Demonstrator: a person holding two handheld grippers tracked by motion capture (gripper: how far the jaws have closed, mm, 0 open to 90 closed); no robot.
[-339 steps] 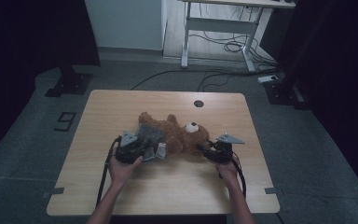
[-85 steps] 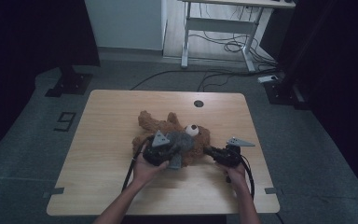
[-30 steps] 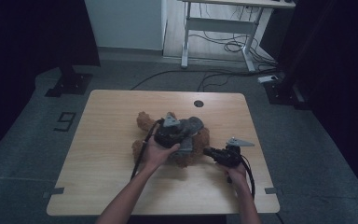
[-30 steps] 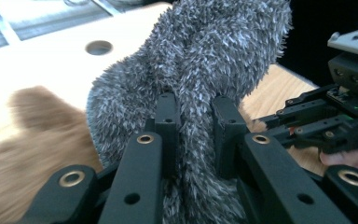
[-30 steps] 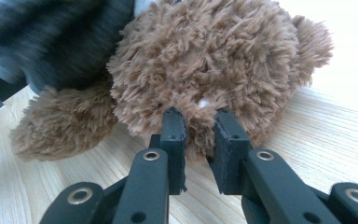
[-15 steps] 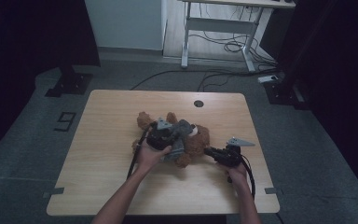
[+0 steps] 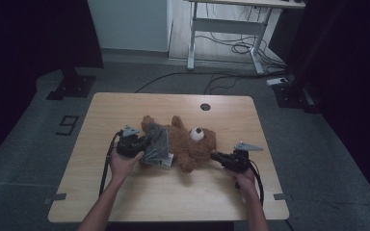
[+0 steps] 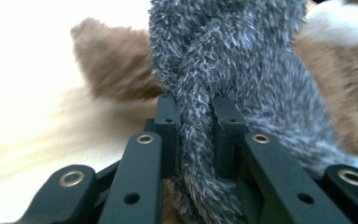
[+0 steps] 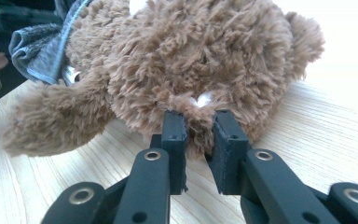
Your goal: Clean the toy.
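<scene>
Tongs first, high view: left tongs (image 7: 142, 144) sit at the bear's left side against a grey cloth (image 7: 158, 144); right tongs (image 7: 217, 156) touch the bear's right edge. One brown plush bear (image 7: 188, 144) lies mid-surface (image 7: 173, 197), one white muzzle patch with a dark nose facing up. One cloth, draped over the bear's left part. Two hands, two forearms, cut off at the bottom edge. Jaw state is too small to read here.

Left gripper view: left tongs (image 8: 196, 116) clenched on a twisted fold of the cloth (image 8: 242, 60), fuzzy grey pile. Brown fur behind is blurred, and which limb it is I can't tell.

Right gripper view: right tongs (image 9: 199, 128) clenched on a tuft of the bear (image 9: 200, 56), shaggy brown, small white spot just above the jaws. Cloth (image 9: 42, 46) at upper left, partly cut off.
</scene>
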